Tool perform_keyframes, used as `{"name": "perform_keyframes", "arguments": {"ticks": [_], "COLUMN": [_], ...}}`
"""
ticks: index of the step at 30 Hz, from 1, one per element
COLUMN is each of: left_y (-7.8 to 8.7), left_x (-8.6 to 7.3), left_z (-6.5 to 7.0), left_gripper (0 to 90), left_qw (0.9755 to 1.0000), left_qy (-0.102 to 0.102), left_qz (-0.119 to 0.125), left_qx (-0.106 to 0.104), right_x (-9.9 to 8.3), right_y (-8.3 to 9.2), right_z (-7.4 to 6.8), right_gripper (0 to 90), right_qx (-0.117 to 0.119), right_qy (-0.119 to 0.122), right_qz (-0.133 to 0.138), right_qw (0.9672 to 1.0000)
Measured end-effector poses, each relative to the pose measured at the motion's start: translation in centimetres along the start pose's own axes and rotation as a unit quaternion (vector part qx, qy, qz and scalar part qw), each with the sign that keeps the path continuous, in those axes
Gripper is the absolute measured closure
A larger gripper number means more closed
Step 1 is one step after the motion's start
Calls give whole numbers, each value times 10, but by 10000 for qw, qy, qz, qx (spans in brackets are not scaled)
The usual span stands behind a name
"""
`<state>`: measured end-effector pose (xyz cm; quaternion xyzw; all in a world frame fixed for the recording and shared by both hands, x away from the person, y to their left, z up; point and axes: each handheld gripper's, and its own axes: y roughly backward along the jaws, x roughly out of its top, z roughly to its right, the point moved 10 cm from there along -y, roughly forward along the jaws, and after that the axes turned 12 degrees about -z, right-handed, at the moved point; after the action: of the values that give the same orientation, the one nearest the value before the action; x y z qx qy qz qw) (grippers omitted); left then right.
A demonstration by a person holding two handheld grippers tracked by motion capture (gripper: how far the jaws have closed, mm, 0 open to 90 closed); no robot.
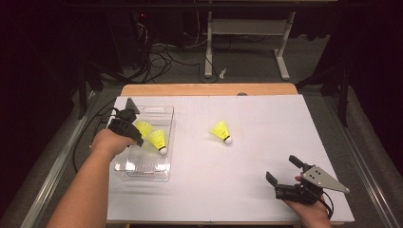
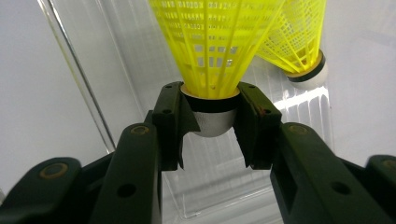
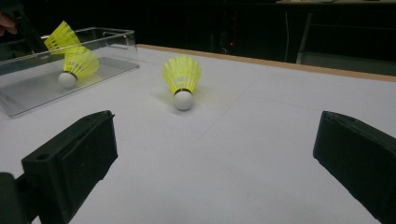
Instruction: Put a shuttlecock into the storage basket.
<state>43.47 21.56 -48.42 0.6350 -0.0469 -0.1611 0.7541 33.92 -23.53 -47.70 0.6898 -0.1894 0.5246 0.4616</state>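
My left gripper (image 1: pixel 137 134) (image 2: pixel 214 123) is shut on the white cork of a yellow shuttlecock (image 1: pixel 144 127) (image 2: pixel 212 56), its skirt pointing away from the jaws, over the clear plastic tray (image 1: pixel 142 175). A second yellow shuttlecock (image 1: pixel 158 140) (image 2: pixel 299 42) lies in the tray just beside the held one. A third shuttlecock (image 1: pixel 222 131) (image 3: pixel 182 77) rests on the white table near the middle. My right gripper (image 1: pixel 283 169) (image 3: pixel 215 154) stands open at the near right with nothing between its jaws, facing the third shuttlecock from some distance.
The tray's clear wall (image 2: pixel 93 107) runs along the left of the held shuttlecock. The white sheet (image 1: pixel 266 118) covers the table, with a wooden edge (image 1: pixel 209 89) at the back. Desk legs and cables sit on the dark floor beyond.
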Motion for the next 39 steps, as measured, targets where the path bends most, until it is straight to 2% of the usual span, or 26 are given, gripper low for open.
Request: {"name": "perform_keyframes", "arguments": {"ticks": [5, 13, 23, 30, 39], "left_y": [-5, -9, -14, -18, -19], "left_x": [3, 3, 1, 2, 4], "left_z": [0, -5, -6, -4, -4], "left_gripper": [645, 644, 643, 643, 642], "left_qw": [10000, 9998, 9998, 9997, 9995], "left_qy": [88, 193, 175, 132, 182], "left_qz": [30, -52, -76, -153, -105], "left_qx": [29, 70, 64, 133, 221], "right_x": [0, 0, -1, 0, 0], "right_y": [0, 0, -1, 0, 1], "right_z": [0, 0, 0, -1, 0], "right_gripper": [3, 3, 3, 3, 3], "right_qx": [1, 16, 18, 21, 20], "right_qy": [-8, -4, -7, -8, -12], "right_qz": [7, 1, -11, -5, 9], "right_qw": [10000, 10000, 10000, 10000, 10000]}}
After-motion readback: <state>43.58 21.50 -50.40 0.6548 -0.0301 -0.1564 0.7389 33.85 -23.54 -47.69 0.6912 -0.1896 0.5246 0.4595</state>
